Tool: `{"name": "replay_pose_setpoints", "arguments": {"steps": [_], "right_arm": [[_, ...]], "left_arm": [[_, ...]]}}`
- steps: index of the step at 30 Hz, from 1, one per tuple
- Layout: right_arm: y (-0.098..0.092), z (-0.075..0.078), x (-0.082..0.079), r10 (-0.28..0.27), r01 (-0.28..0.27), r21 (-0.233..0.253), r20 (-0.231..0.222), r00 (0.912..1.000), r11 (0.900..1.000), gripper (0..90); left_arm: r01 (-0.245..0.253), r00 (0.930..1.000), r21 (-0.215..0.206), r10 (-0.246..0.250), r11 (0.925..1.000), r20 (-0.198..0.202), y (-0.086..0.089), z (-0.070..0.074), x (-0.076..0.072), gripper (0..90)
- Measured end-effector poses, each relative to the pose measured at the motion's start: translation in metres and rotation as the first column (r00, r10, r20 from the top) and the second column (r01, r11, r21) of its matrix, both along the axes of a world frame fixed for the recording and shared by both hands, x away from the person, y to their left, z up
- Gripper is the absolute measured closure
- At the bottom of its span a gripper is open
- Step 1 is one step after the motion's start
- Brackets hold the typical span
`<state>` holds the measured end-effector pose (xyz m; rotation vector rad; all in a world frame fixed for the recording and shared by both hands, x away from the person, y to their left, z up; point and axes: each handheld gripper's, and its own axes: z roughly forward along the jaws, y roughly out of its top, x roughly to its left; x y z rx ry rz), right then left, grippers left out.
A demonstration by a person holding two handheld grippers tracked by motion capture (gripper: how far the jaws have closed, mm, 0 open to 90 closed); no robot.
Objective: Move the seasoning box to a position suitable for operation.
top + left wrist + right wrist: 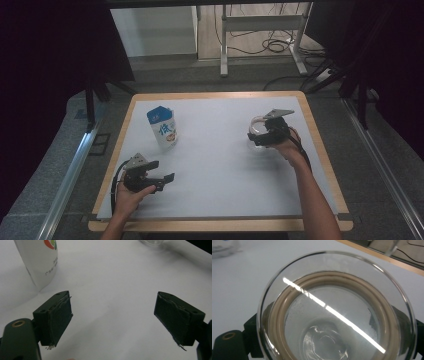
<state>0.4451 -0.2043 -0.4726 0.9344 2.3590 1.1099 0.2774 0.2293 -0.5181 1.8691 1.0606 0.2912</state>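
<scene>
Evidently the right gripper (263,134) clamps its fingers around the glass lid (337,307) above the desk's (225,165) right side, while the left gripper (159,181), fingers wide and empty, waits near the milk carton (163,128).

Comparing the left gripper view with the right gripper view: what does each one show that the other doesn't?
Left gripper view alone: the carton's printed lower part standing upright, and the left gripper with its jaws wide apart over bare table. Right gripper view alone: a close look down into the clear glass, with a tan ring inside it, held between the right gripper's jaws. Both: the white table surface.
</scene>
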Motion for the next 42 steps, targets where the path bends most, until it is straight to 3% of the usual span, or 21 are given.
{"name": "replay_pose_setpoints", "arguments": {"steps": [2,4,6,8,11,12,13,16,23,28,36,40,42], "right_arm": [[0.001,0.001,-0.004,0.029,-0.029,0.006,-0.001,0.9996,1.000,11.5],[0.007,0.001,-0.019,0.096,-0.096,0.015,-0.018,0.9952,0.995,11.5],[0.010,0.001,-0.025,0.115,-0.114,0.016,-0.021,0.9932,0.993,11.5],[0.017,0.001,-0.042,0.165,-0.164,0.025,-0.023,0.9860,0.986,11.5],[0.021,0.002,-0.053,0.191,-0.190,0.035,-0.022,0.9813,0.981,11.5],[0.025,0.005,-0.064,0.220,-0.219,0.039,-0.022,0.9752,0.975,11.5],[0.025,0.005,-0.064,0.220,-0.219,0.039,-0.022,0.9752,0.975,11.5],[0.032,0.007,-0.080,0.265,-0.264,0.052,-0.019,0.9641,0.963,11.5],[0.040,0.000,-0.086,0.274,-0.273,0.023,-0.038,0.9611,0.962,11.5],[0.039,-0.010,-0.084,0.283,-0.283,0.012,-0.079,0.9557,0.959,11.3],[0.040,-0.012,-0.086,0.277,-0.276,0.023,-0.078,0.9578,0.961,8.9],[0.035,-0.001,-0.092,0.215,-0.212,0.076,-0.029,0.9762,0.974,3.9],[0.030,0.004,-0.095,0.190,-0.188,0.108,-0.011,0.9817,0.976,3.9]], "left_arm": [[0.000,1.0000,-0.001,0.000,1.0000,0.001,0.000,0.000,0.000,14.9],[0.001,1.0000,-0.003,-0.001,1.0000,0.003,-0.001,0.001,-0.001,14.9],[0.002,1.0000,-0.002,-0.002,1.0000,0.003,-0.001,0.001,-0.001,14.9],[0.004,1.0000,-0.002,-0.004,1.0000,0.003,-0.002,0.002,-0.002,14.9],[0.006,1.0000,-0.004,-0.006,1.0000,0.005,-0.001,0.002,-0.002,14.9],[0.005,1.0000,-0.004,-0.005,1.0000,0.005,-0.001,0.003,-0.002,14.9],[0.004,1.0000,-0.005,-0.004,1.0000,0.005,-0.001,0.003,-0.002,14.9],[0.000,1.0000,-0.005,0.000,1.0000,0.005,0.000,0.002,-0.002,14.9],[-0.002,1.0000,-0.005,0.002,1.0000,0.005,0.000,0.003,-0.003,14.9],[-0.004,1.0000,-0.005,0.004,1.0000,0.002,0.001,0.002,-0.002,14.9],[-0.002,1.0000,-0.001,0.002,1.0000,-0.006,-0.002,0.000,-0.002,14.9],[-0.001,1.0000,-0.006,0.001,1.0000,0.001,-0.003,0.002,-0.004,14.9],[-0.003,1.0000,-0.009,0.003,1.0000,0.004,-0.003,0.003,-0.004,14.9]]}}
